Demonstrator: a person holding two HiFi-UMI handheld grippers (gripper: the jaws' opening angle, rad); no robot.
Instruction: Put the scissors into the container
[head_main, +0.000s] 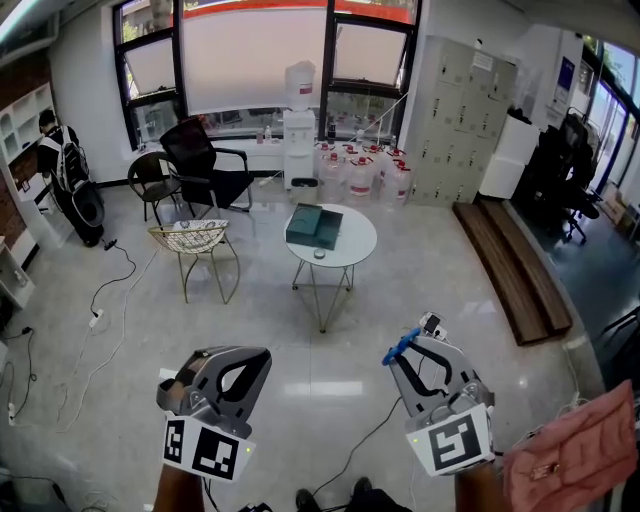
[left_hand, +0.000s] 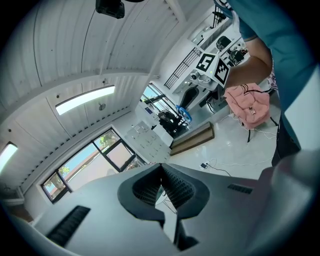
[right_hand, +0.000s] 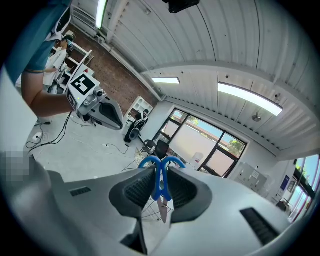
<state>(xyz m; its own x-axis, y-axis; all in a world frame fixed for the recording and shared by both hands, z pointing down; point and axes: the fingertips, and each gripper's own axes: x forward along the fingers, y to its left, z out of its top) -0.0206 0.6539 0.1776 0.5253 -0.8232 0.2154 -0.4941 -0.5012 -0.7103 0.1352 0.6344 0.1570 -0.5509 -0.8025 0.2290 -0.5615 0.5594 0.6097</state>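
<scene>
Two grippers: held side by side and apart over a glossy pale floor (head_main: 330, 390), each with its marker cube nearest the person.
Left gripper (head_main: 258, 360): fingers brought together, ribbed pads meeting at the tips; nothing between them.
Right gripper (head_main: 415, 352): fingers partly closed and clamped on the blue-handled metal scissors (right_hand: 160, 186).
Scissors, attitude: pinched across the blue handle shanks. Both loops project beyond the fingertips, and the closed blades run back between the pads toward the gripper body.
Dark green rectangular container (head_main: 314, 225): lying flat on the round white table (head_main: 355, 245), which stands on thin metal legs ahead of both grippers. Whether its top is open cannot be told.
Scissors, location: in the right gripper, above the floor, well apart from the container and not in it.
Table, other item: small dark round object (head_main: 319, 254) near the front edge, just beside the container; its kind cannot be told.
Seating: wire-framed chair with woven seat (head_main: 193, 238) left of the table, and a black office chair (head_main: 205, 165) behind it.
Back wall: white water dispenser (head_main: 300, 125) under the window, with a cluster of large clear water bottles (head_main: 362, 172) to its right.
Right side: grey lockers (head_main: 460, 120) and a long brown wooden platform (head_main: 512, 268) on the floor.
Near right: pink quilted bag (head_main: 575, 455) at the lower edge, beside the right gripper.
</scene>
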